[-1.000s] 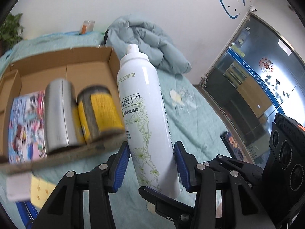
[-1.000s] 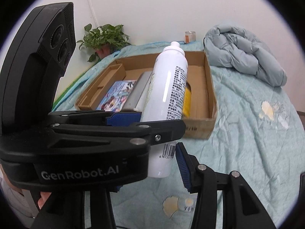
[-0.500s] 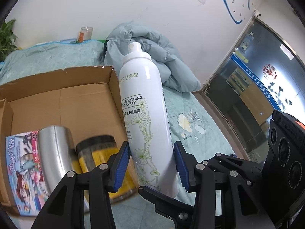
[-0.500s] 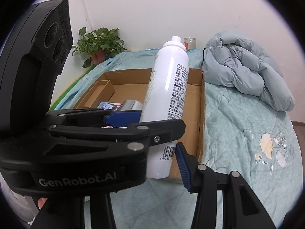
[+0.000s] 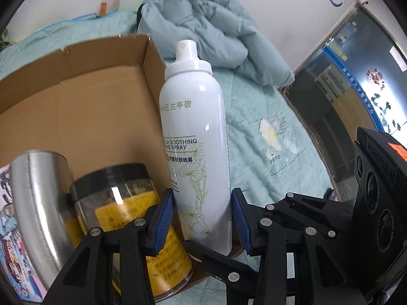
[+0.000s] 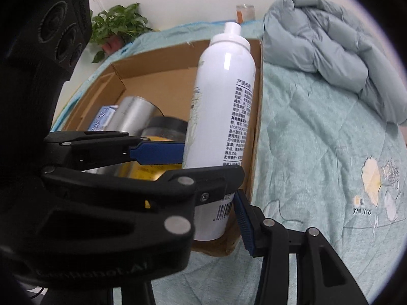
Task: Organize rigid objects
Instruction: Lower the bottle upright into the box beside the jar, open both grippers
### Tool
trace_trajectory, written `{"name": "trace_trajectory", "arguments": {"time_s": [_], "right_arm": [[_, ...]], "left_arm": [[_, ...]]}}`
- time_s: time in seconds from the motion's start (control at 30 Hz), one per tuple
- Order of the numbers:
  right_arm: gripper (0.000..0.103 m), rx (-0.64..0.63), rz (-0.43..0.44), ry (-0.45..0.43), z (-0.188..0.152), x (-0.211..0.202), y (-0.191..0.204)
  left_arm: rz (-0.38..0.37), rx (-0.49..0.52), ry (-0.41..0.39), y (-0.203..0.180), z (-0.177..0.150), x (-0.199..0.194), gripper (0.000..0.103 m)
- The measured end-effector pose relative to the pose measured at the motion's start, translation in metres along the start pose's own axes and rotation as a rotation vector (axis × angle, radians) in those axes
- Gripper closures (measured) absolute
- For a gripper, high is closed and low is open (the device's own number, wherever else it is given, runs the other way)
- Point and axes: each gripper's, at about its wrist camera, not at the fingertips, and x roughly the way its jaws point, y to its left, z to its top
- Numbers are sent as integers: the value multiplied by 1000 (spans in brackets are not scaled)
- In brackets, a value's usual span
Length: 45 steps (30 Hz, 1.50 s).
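My left gripper (image 5: pixel 202 218) and right gripper (image 6: pixel 211 203) both clamp the base of one spray bottle (image 5: pixel 195 137), ribbed blue pads pressed on its sides. The bottle is a smooth, glossy white cylinder with rounded shoulders, a white nozzle cap and a fine green floral print. It stands nearly upright over the near right corner of an open corrugated cardboard box (image 5: pixel 84 101). Inside the box lie a brushed-metal tumbler (image 5: pixel 38 203), a clear jar with a black lid and yellow label (image 5: pixel 132 213), and a flat printed carton (image 5: pixel 7 241). The box rests on a quilted pale-green bedspread (image 5: pixel 274 157), with a crumpled puffy jacket (image 5: pixel 213 28) beyond
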Motion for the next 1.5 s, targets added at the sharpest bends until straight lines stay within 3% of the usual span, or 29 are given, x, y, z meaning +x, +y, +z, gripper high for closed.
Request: {"name": "trace_trajectory", "arguments": {"time_s": [0.37,0.7,0.83,0.9,0.93,0.97,1.03,1.3,1.5], "right_arm": [[58,51,-5,38,0,-2,2],[58,33,-19,48,-9,-6,11],[58,24,-57,16,-13,-16,18],[57,16,-84,-11,-16,-22,22],[48,12,-95,-33,-17,-26,24],[32,10,-100,-55,-18,-30,24],[19,12,-105,-107,-21,-38,26],[19,34,-84,-167,-41,-51,43],[19,-2,-64,-196,-61,-53,77]], "left_arm": [[4,-9,30,-1,0,5,60],[-8,3,-23,6,-16,-23,60],[19,58,-96,4,-27,-43,56],[52,89,-158,2,-36,-57,37],[78,95,-195,1,-40,-65,21],[103,99,-235,1,-44,-74,9],[135,104,-325,2,-56,-93,1],[309,107,-500,14,-110,-155,1],[408,87,-561,23,-153,-194,1]]}}
